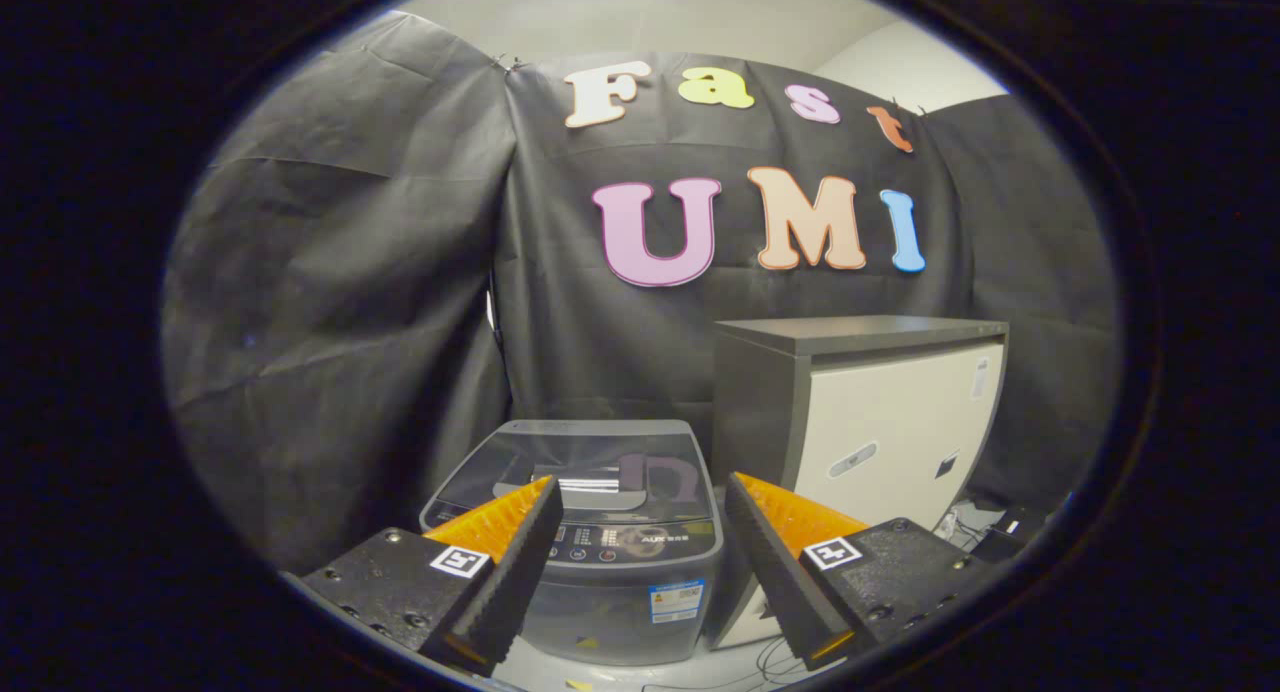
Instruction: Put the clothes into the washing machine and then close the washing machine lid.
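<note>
Gripper view, gripper: the gripper [640,492] is held up and back from the appliances, its two fingers spread well apart with nothing between them; they are released and grasp nothing.

Gripper view, washing machine: a small grey top-loading washing machine [620,562] stands on the floor just beyond the fingers, framed between the two fingertips.

Gripper view, lid: the washing machine lid [585,457] is a dark, see-through panel lying flat over the top of the machine. It looks closed, and reflections cross it.

Gripper view, control panel: a strip of buttons [640,542] runs along the front edge of the top, with a sticker on the front wall below it.

Gripper view, clothes: no clothes can be made out. Whether any lie inside the drum cannot be told through the reflections on the lid.

Gripper view, cabinet: a pale cabinet [880,422] with a dark top stands just beside the machine on its right, taller than it.

Gripper view, cables: cables [965,527] lie on the floor at the cabinet's far side.

Progress, judged: with the lid down and the gripper free, this reads as either the very start or the very end of the task. If it is the start, opening the lid, loading the clothes and closing the lid all remain.
</note>
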A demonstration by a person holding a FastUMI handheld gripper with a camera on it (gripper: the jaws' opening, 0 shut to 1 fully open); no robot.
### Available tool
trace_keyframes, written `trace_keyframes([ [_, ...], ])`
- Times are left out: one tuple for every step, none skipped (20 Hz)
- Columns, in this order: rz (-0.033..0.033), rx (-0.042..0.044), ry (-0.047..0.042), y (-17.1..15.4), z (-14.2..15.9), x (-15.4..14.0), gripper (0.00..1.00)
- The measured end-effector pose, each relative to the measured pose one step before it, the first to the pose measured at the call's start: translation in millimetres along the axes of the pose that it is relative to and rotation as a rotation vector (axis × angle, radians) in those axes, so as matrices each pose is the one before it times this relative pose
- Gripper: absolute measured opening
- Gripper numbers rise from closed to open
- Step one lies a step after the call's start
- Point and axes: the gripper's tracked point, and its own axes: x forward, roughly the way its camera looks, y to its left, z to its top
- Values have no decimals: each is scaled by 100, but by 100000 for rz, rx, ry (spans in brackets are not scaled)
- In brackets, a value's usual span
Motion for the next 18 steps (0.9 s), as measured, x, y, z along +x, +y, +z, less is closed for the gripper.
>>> trace_keyframes([
  [761,-515,-1173,98,603,-569,98],
  [551,-91,-1092,30,609,-711,98],
  [360,-583,-849,17,476,-602,98],
  [834,-242,-889,182,483,-586,98],
  [670,-335,-747,95,445,-653,98],
  [769,101,-576,164,309,-254,98],
  [325,44,-136,-24,323,-439,98],
  [281,248,-761,-75,390,-670,98],
  [-102,715,-195,-102,429,-512,98],
  [-187,16,-1047,-148,399,-500,98],
  [65,-288,-501,-73,343,-377,98],
  [-91,-602,-445,-49,250,-319,98],
  [131,-448,-341,-70,226,-358,98],
  [-211,-475,-247,-116,44,-212,98],
  [-140,-655,-644,-45,301,-161,98],
  [58,18,-212,-12,48,-18,98],
  [53,306,-25,-3,-102,-18,98],
  [229,473,-261,38,47,-111,98],
])
